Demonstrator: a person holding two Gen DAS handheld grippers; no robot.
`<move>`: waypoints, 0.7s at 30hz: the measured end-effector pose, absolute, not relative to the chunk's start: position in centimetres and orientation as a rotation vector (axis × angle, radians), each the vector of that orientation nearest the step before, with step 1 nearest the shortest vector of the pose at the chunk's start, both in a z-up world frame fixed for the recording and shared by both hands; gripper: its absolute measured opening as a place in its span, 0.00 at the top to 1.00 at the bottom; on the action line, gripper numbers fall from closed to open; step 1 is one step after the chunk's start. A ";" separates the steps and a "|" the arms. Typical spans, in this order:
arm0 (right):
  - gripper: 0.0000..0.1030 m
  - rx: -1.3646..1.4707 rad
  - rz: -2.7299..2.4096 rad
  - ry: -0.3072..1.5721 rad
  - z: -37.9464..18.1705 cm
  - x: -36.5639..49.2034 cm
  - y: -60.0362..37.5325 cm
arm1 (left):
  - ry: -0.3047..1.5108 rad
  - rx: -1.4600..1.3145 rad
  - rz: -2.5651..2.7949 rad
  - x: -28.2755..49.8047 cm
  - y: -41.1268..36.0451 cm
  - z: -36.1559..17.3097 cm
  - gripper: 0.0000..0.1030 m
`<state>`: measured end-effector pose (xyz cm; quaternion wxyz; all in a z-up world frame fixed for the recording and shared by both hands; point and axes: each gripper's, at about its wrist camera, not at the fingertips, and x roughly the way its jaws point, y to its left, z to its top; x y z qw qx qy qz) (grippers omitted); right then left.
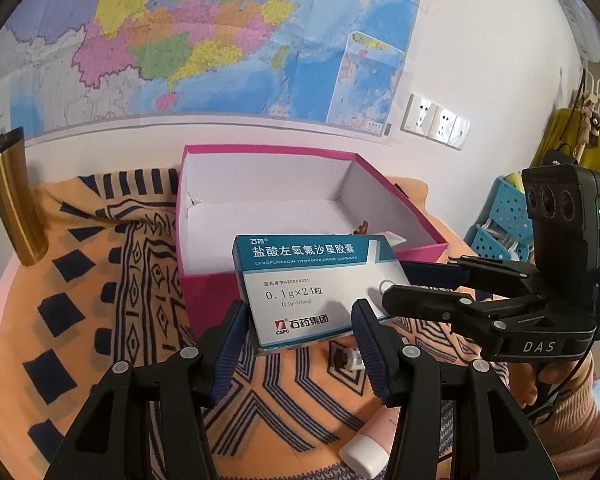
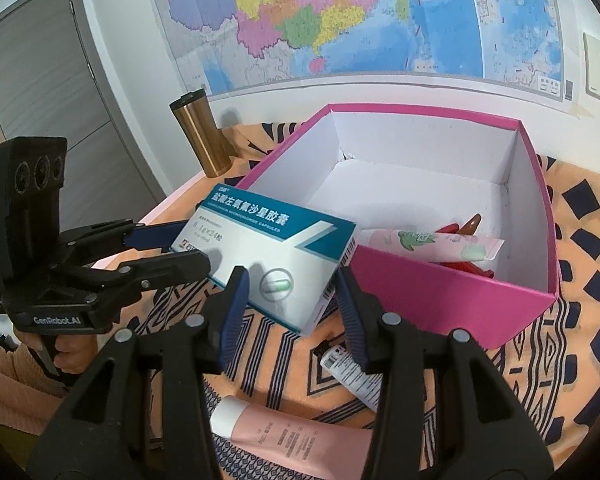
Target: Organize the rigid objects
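Observation:
A white and teal medicine box [image 1: 312, 280] [image 2: 268, 236] hangs tilted above the patterned cloth, just in front of an open magenta carton [image 1: 420, 216] [image 2: 440, 296]. My left gripper [image 1: 300, 320] [image 2: 184, 248] is shut on the end of the medicine box nearest it. My right gripper [image 1: 396, 284] [image 2: 290, 284] is shut on the opposite end, one finger over the printed face and one behind. Inside the white-lined carton lie a pink sachet [image 2: 432, 244] and a red-orange object [image 2: 470, 224].
A pink tube with a white cap [image 2: 292, 436] [image 1: 376, 444] and a small white tube [image 2: 352, 376] [image 1: 350, 358] lie on the cloth under the grippers. A gold tumbler [image 1: 14, 200] [image 2: 200, 136] stands at the back left. A blue basket [image 1: 504, 216] is off to the right.

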<state>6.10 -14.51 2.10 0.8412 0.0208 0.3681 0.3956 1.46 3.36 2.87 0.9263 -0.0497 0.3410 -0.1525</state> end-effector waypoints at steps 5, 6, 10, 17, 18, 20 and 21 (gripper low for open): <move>0.53 0.043 0.835 0.767 2.5 6.3 -14.6 | 0.688 -0.096 -0.310 1.9 3.3 3.4 0.48; 0.53 0.042 0.835 0.764 2.6 6.4 -14.6 | 0.685 -0.095 -0.309 2.0 3.3 3.5 0.48; 0.53 0.042 0.833 0.754 2.9 6.8 -14.7 | 0.680 -0.092 -0.305 2.4 3.3 3.8 0.48; 0.53 0.050 0.832 0.733 3.5 7.6 -14.6 | 0.671 -0.080 -0.292 3.4 3.3 4.3 0.48; 0.53 0.051 0.832 0.731 3.6 7.7 -14.6 | 0.669 -0.078 -0.292 3.6 3.3 4.4 0.48; 0.53 0.052 0.830 0.728 3.7 8.0 -14.6 | 0.664 -0.070 -0.287 3.9 3.3 4.6 0.48; 0.53 0.053 0.831 0.728 3.8 8.2 -14.5 | 0.663 -0.069 -0.286 4.0 3.3 4.6 0.48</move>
